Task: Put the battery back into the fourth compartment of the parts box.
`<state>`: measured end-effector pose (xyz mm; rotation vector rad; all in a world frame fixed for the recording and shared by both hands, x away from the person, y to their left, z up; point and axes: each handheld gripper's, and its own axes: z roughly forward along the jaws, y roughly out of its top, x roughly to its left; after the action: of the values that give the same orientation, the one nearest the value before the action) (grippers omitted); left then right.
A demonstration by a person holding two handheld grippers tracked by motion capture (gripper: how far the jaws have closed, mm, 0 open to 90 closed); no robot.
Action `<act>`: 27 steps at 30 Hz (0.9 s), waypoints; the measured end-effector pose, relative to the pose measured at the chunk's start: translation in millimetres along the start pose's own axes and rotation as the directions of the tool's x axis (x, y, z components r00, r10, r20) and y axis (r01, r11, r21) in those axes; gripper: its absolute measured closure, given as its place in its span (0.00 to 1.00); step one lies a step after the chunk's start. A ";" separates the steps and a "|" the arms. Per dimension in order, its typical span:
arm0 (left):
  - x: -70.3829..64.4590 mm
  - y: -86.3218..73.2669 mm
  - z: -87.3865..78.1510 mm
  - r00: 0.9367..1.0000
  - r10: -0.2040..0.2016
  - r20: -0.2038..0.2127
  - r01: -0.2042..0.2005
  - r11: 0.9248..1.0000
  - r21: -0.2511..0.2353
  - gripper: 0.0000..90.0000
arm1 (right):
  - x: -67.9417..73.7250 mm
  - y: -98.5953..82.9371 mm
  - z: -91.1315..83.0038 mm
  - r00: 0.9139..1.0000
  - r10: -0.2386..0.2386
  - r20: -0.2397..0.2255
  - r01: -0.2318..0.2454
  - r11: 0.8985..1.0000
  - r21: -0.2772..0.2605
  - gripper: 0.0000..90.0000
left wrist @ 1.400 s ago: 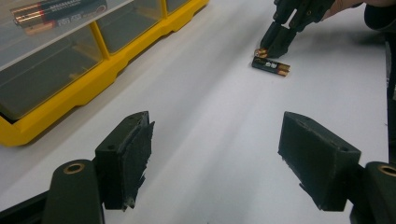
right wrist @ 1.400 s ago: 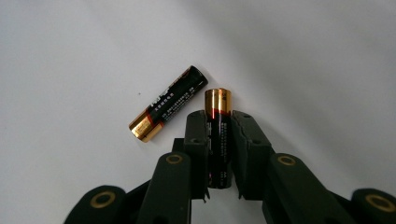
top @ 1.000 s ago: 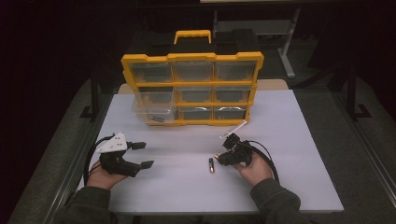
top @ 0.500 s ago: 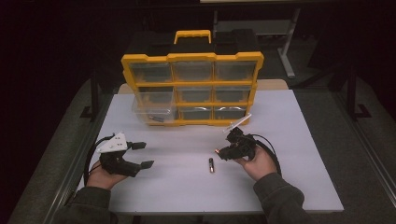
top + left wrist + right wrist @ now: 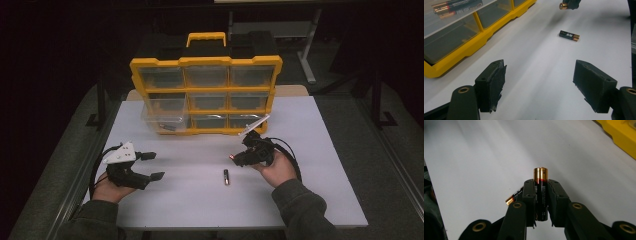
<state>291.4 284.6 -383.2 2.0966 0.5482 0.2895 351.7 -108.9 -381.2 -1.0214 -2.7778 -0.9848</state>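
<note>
Right gripper [image 5: 239, 159], jaws clamped on a battery [image 5: 541, 195], has risen off the table [image 5: 320, 165] since a second ago and moved toward the organiser [image 5: 205, 95] at 12 o'clock, whose lower-left drawer [image 5: 162, 122] stands pulled out. A second battery [image 5: 226, 177] lies at the gripper's 7 o'clock; transport is likely under way. Left gripper [image 5: 150, 166] rests idle, jaws wide apart

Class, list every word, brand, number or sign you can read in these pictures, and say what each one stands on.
None can be read.
Black-and-copper battery lying on the white table: white print, too blurred.
Black-and-copper battery in the right gripper: small print along its side, too small.
Batteries in the clear pulled-out drawer of the yellow organiser box: lettering blurred.
</note>
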 end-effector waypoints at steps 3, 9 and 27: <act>0.3 -0.1 0.1 1.000 0.004 0.000 -0.004 1.000 -0.003 0.28 | 0.3 3.0 -2.2 1.000 0.001 -0.005 -0.001 1.000 -0.002 0.84; 0.5 0.0 -0.1 1.000 0.005 0.001 -0.005 1.000 0.002 0.28 | -0.3 8.7 -6.1 1.000 -0.009 -0.007 0.009 1.000 -0.006 0.84; 1.2 -0.1 -0.7 1.000 0.008 -0.002 -0.008 1.000 -0.003 0.28 | -2.2 26.9 -16.8 1.000 -0.022 -0.016 0.022 1.000 -0.018 0.84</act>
<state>292.1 285.7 -382.9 2.0966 0.5405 0.2968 366.2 -103.9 -353.4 -0.9818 -2.7781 -1.0174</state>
